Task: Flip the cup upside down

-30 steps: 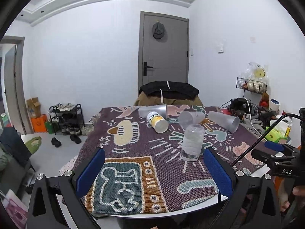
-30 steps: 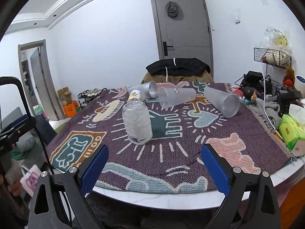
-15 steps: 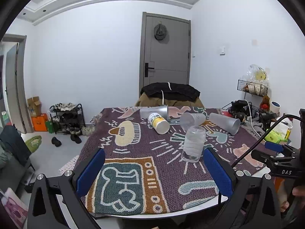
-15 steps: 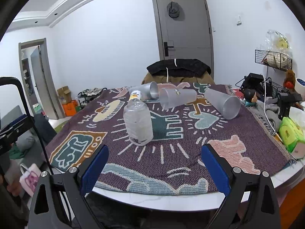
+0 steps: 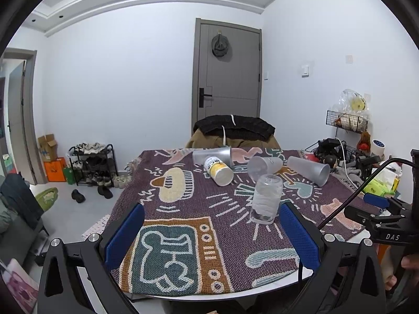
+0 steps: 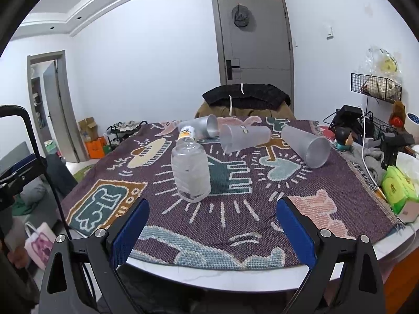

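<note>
A clear ribbed cup (image 5: 265,198) (image 6: 190,171) stands upside down, mouth down, on the patterned tablecloth (image 5: 183,225) (image 6: 235,204). Three frosted cups lie on their sides behind it: one at the back (image 5: 213,154) (image 6: 201,125), one in the middle (image 5: 263,164) (image 6: 244,137), one at the right (image 5: 310,168) (image 6: 306,145). A yellow-labelled cup (image 5: 218,170) (image 6: 186,132) also lies on its side. My left gripper (image 5: 212,238) is open and empty, near the table's front edge. My right gripper (image 6: 212,231) is open and empty, apart from the cups.
Clutter sits off the table's right edge: a green tissue pack (image 6: 398,188), cables and a wire basket (image 6: 377,85). A chair with a black jacket (image 6: 246,95) stands behind the table. A shoe rack (image 5: 91,162) is on the floor at the left.
Both grippers have drawn back slightly and tilted; the cups look a little farther off. Nothing on the table has moved.
</note>
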Available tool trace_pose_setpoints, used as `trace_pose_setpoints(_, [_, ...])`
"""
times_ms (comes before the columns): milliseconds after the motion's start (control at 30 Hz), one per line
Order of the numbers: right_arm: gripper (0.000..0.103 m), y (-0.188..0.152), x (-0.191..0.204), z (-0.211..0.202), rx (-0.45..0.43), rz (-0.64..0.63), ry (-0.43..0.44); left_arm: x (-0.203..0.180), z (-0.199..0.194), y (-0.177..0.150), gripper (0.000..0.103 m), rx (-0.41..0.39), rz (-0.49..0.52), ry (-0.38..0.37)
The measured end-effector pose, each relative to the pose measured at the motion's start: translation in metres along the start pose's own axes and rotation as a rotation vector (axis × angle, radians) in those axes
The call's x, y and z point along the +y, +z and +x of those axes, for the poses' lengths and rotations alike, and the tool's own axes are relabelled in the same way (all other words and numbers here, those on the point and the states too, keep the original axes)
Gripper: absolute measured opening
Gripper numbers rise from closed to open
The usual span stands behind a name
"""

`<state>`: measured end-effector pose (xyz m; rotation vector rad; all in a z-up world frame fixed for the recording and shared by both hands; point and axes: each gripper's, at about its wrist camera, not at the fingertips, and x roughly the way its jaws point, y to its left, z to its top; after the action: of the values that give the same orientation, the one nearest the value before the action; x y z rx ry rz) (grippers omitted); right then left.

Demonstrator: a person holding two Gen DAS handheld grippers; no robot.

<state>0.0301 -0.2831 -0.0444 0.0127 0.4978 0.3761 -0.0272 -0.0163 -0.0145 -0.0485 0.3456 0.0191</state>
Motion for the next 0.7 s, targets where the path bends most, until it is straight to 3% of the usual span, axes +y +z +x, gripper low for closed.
trace_pose_setpoints(700, [0.098, 0.0027, -0.0017, 0.0001, -0.005, 0.01, 0.002, -0.001, -0.0028, 0.0049, 0.103, -0.009, 0.005, -0.003])
